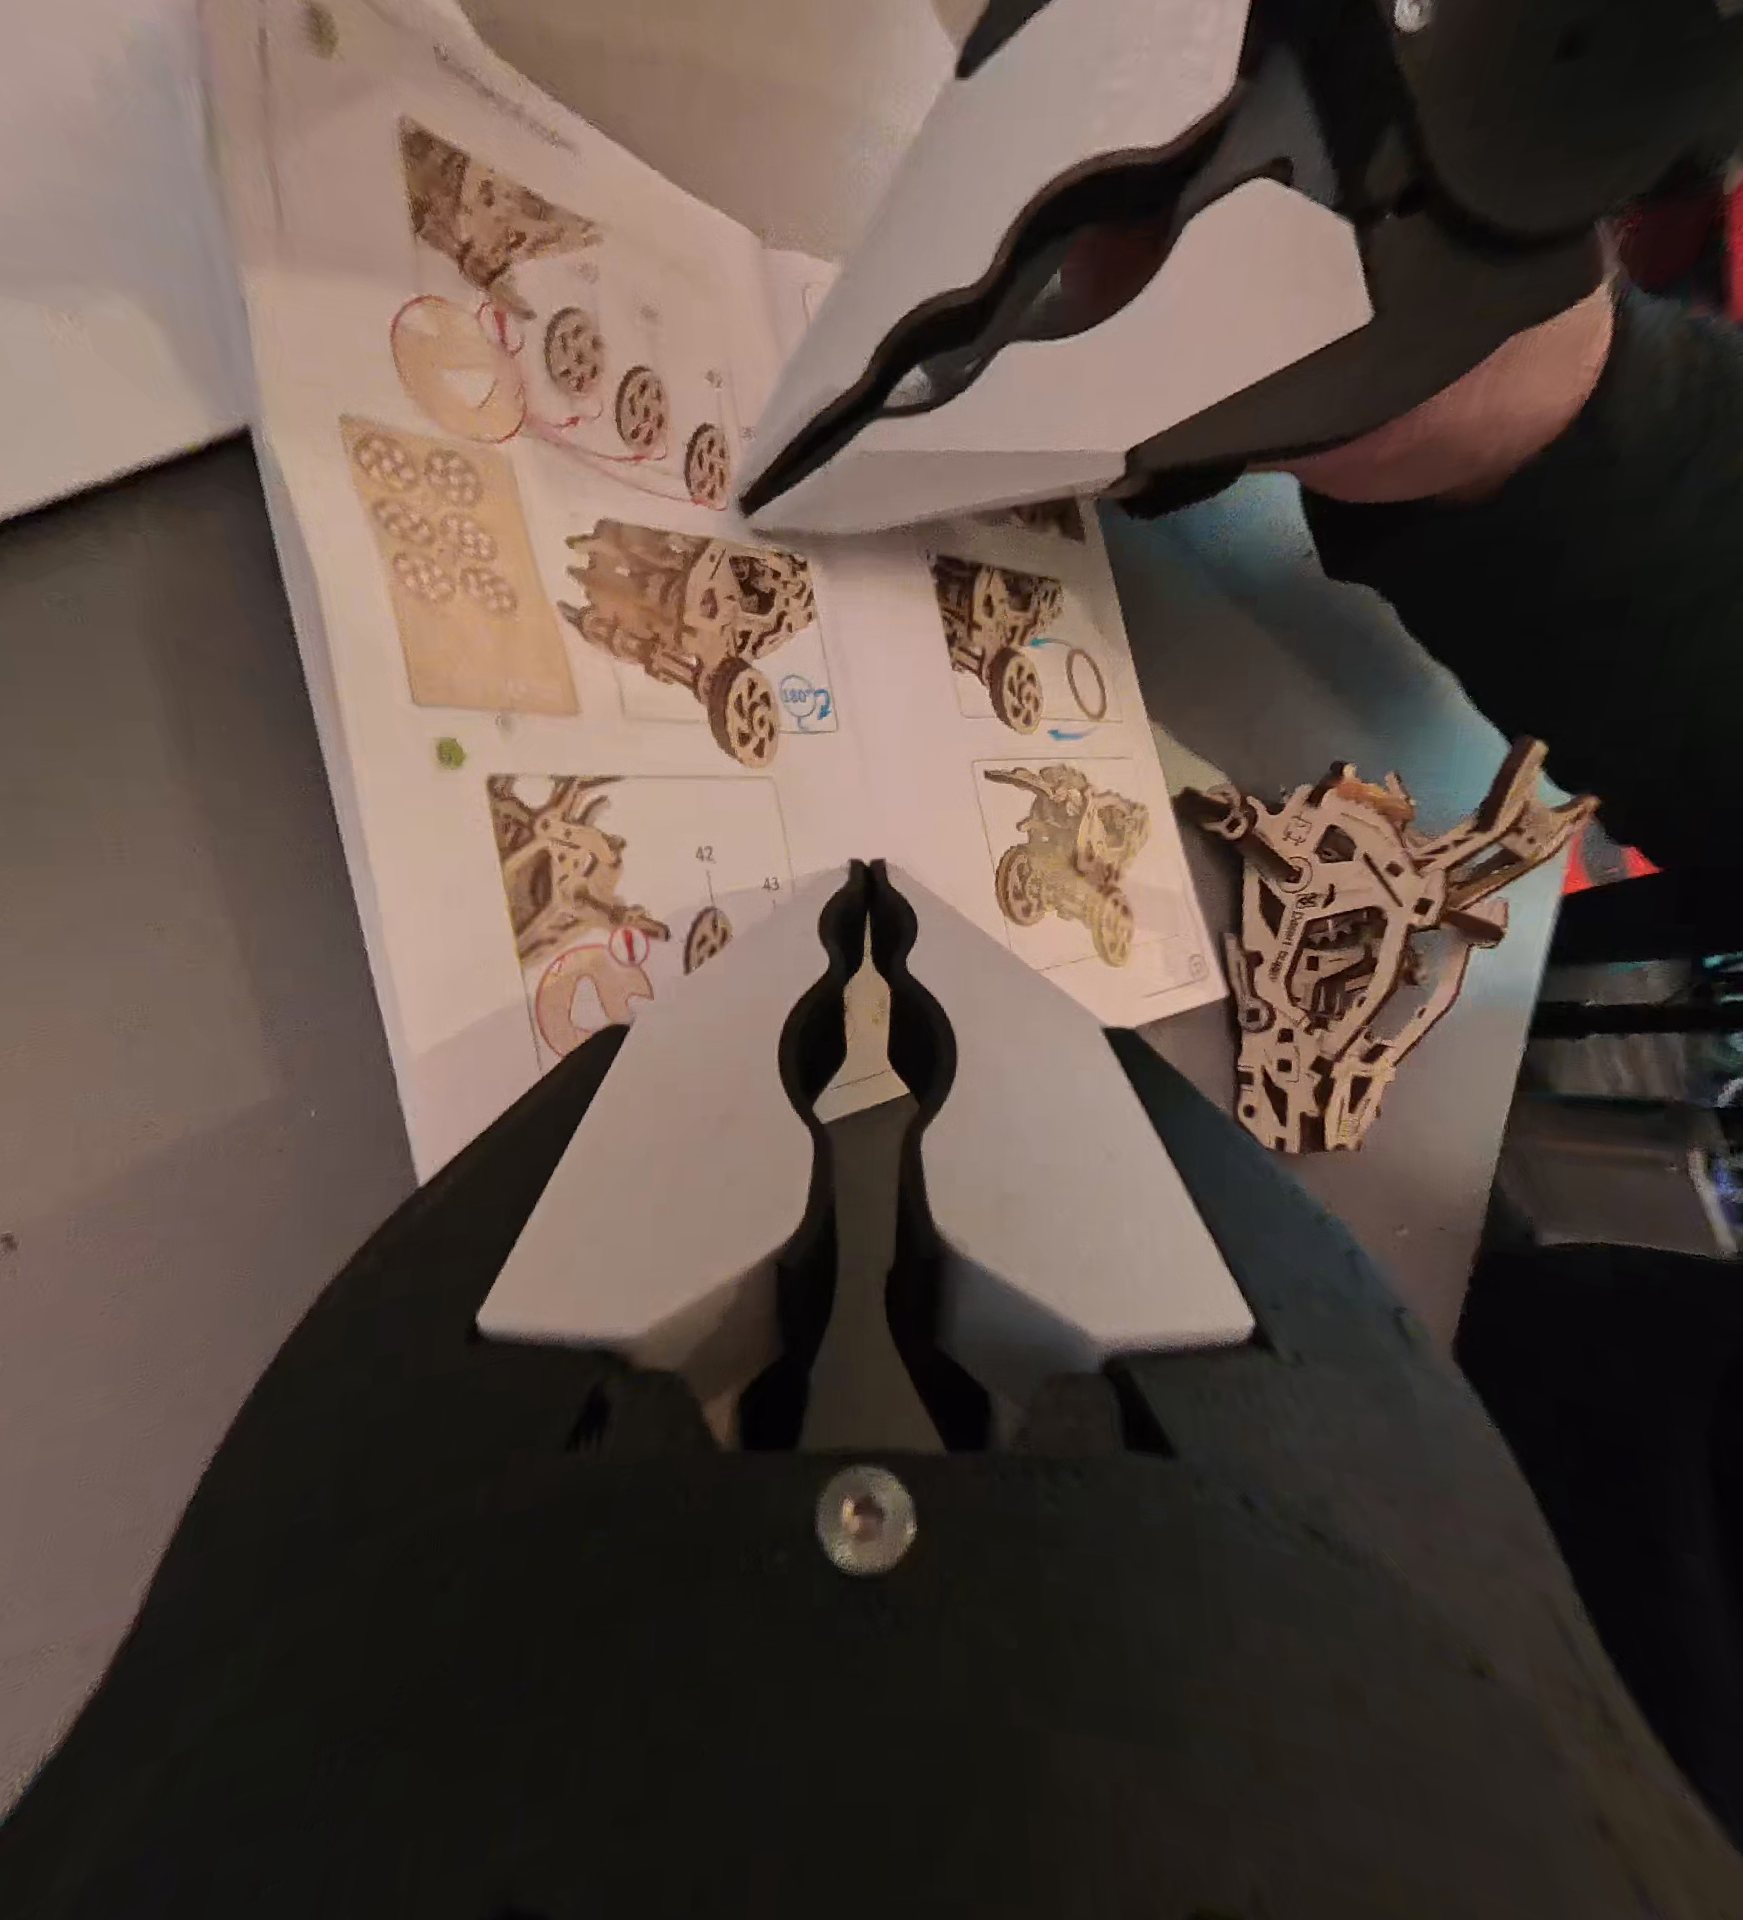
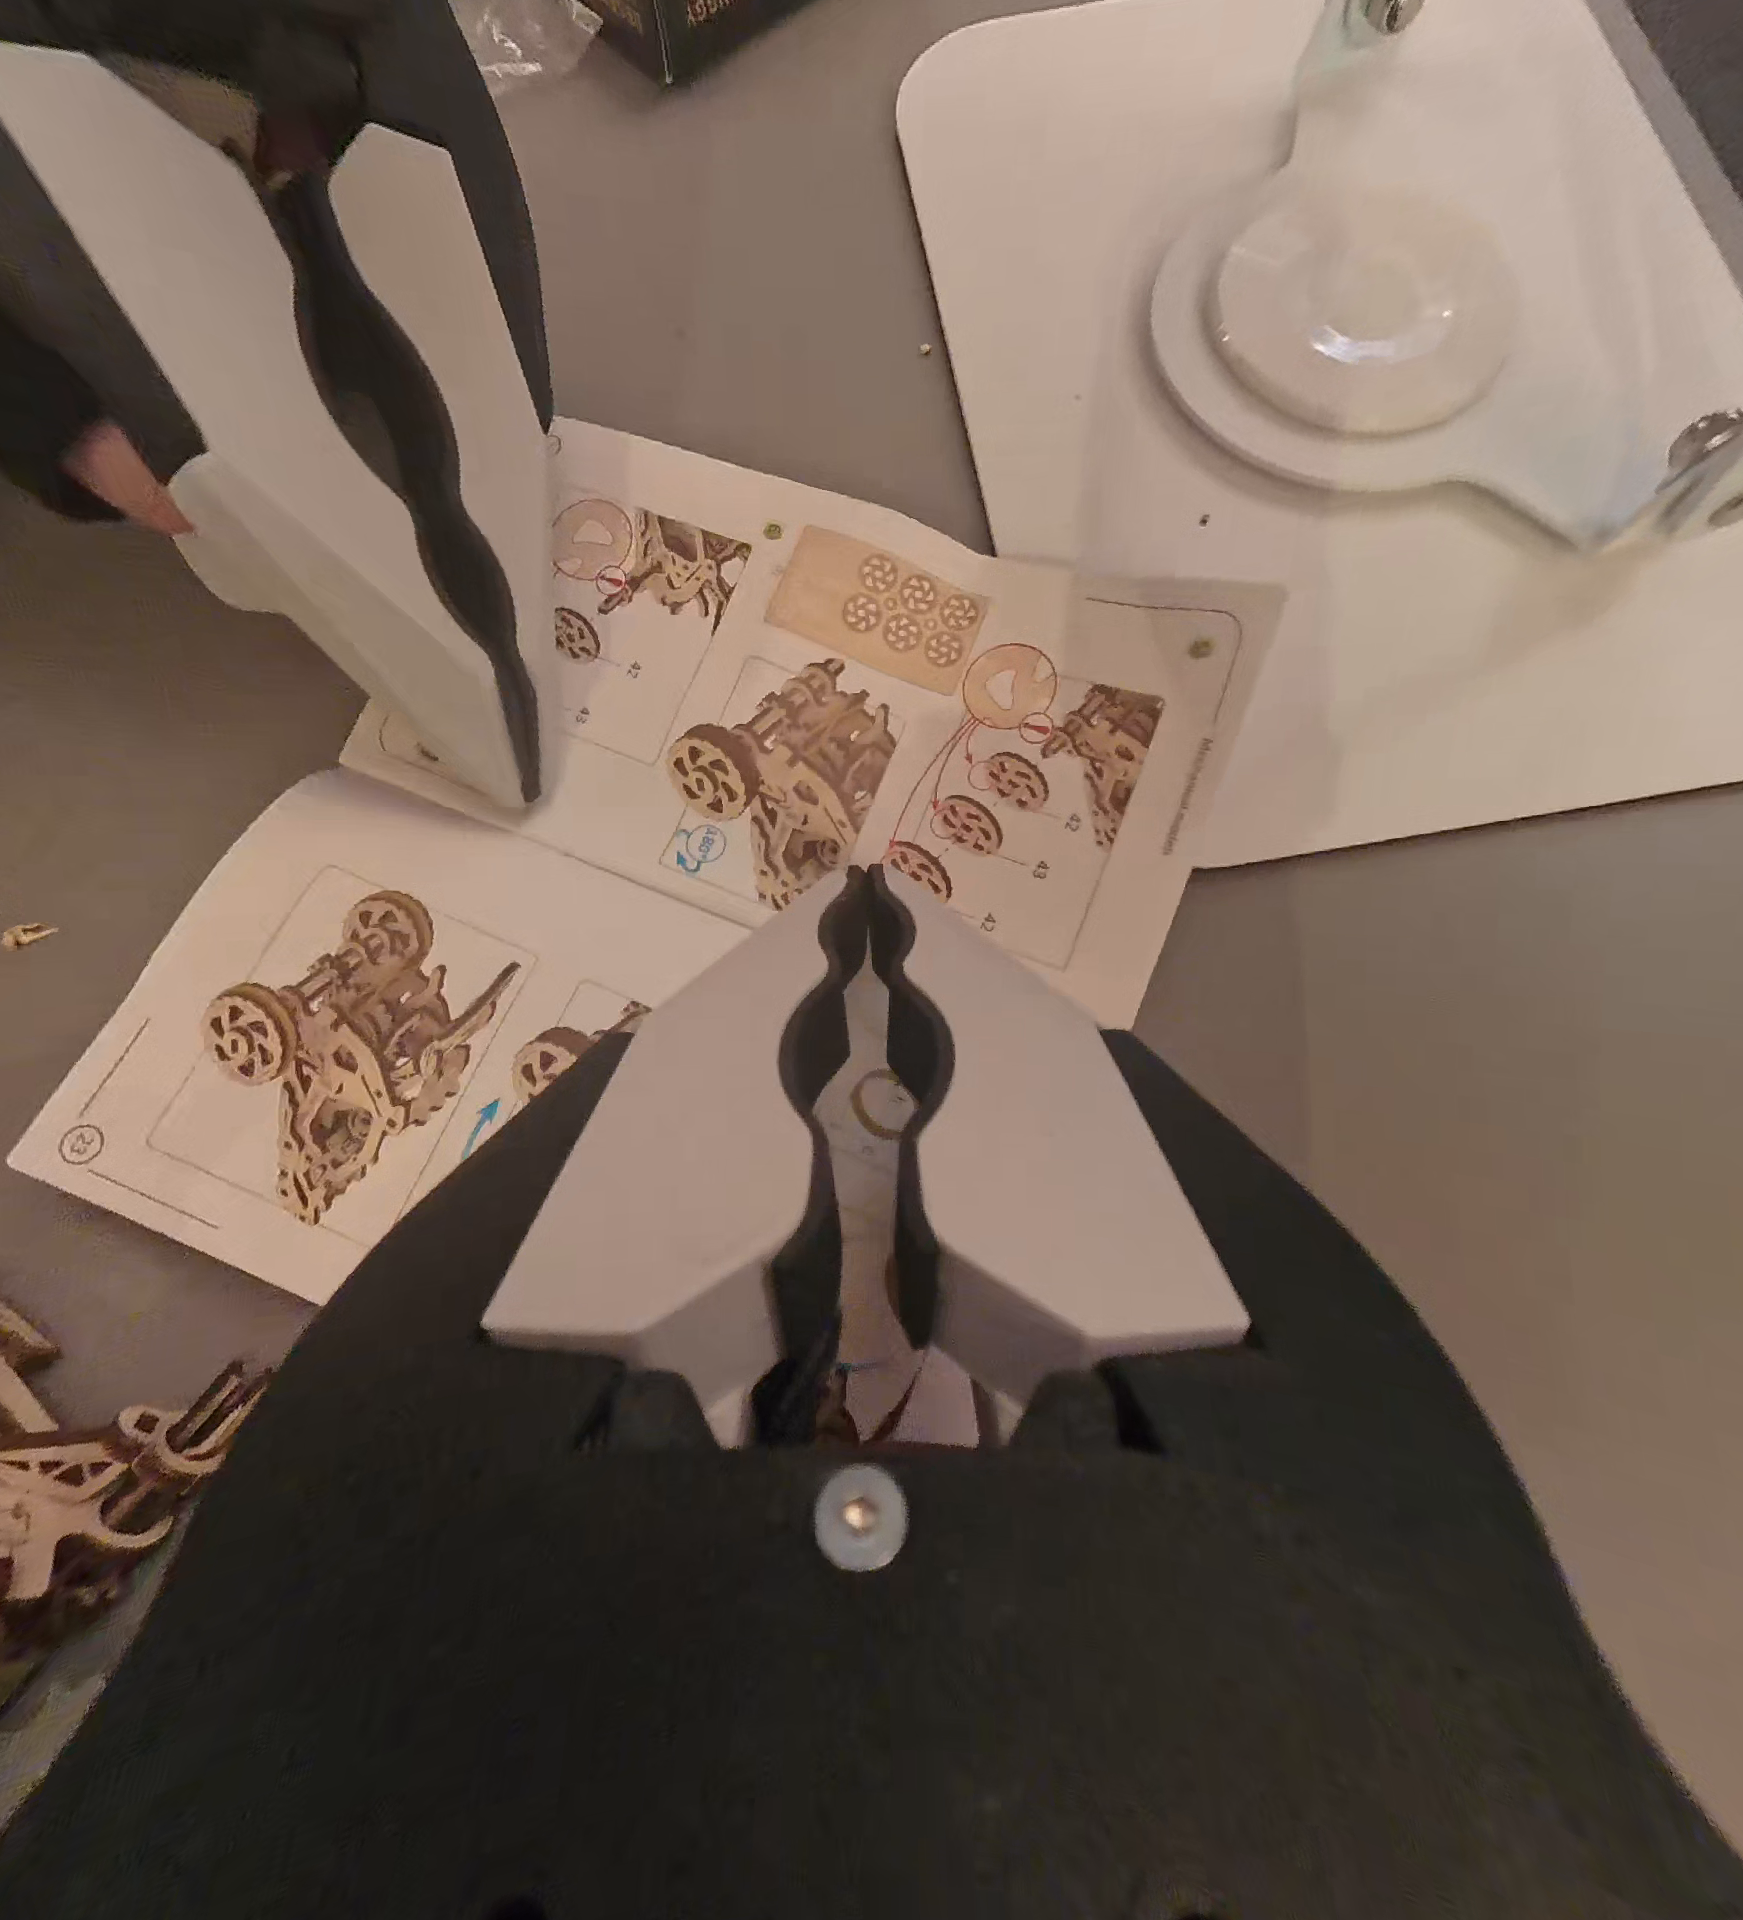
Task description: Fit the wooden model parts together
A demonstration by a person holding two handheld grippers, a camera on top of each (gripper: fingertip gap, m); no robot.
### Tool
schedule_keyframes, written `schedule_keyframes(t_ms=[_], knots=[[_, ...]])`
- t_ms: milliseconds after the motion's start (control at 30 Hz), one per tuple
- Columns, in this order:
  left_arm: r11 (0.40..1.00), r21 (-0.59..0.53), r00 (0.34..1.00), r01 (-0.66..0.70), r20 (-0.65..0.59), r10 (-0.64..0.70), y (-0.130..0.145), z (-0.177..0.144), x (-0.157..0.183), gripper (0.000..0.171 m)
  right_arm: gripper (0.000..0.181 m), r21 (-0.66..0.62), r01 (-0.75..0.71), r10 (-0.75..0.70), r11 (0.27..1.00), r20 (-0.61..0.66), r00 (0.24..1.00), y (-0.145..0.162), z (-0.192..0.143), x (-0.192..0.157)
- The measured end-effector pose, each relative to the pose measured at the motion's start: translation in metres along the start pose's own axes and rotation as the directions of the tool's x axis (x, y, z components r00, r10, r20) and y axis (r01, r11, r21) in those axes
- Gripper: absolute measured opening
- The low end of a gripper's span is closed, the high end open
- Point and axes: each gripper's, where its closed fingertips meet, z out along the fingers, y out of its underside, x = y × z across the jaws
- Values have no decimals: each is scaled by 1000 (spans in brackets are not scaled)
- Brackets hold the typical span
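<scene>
A: Both grippers are pressed together, empty: left gripper (image 1: 867, 868) and right gripper (image 2: 867, 871) over the booklet (image 1: 846, 644).

B: The wooden model (image 1: 1355, 956) lies right of it, untouched. A careless reach could snap its thin struts.

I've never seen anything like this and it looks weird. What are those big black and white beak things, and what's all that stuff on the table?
Those beaks are grippers, pinching tools a person holds, one in each hand. Each carries a camera, so each picture looks along one beak. The left gripper and right gripper are both pinched shut and hold nothing. Each also shows farther off in the other's picture. On the grey table lies an open instruction booklet with drawings of a little wooden car. Beside it lies the half-built wooden model. The white stand belongs to something else.
</scene>
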Motion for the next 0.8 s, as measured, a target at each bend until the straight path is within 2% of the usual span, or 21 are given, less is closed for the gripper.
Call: schedule_keyframes(t_ms=[100, 267, 333, 500, 567, 700, 800], knots=[[1000, 9, 1000, 19, -22, -19, 0, 0, 0, 0, 0, 0, 1, -1, 1000, -14, 1000, 1, -1, 0], [998, -32, 999, -52, 3, 52, 4, 13, 18, 0, 0, 0, -50, 50, 999, 3, 999, 5, -6, 6], [997, -37, 997, -75, 12, 75, 4, 18, 23, 0, 0, -4, 22, -22, 1000, -132, 991, 8, -11, 25], [989, -17, 989, -145, 37, 145, 1, 34, 37, 0, 0, -7, 31, -31, 1000, -142, 989, 9, -11, 30], [990, -20, 990, -139, 26, 139, 0, 34, 39, 1, 0, -10, 64, -65, 998, -157, 985, 8, -11, 30], [988, 15, 988, -154, 28, 154, -1, 27, 45, 14, 0, -37, 82, -88, 996, -203, 975, 7, -18, 32], [983, 44, 983, -177, 57, 174, 0, 19, 43, 14, 0, -32, 75, -80, 997, -203, 976, 5, -26, 28]])
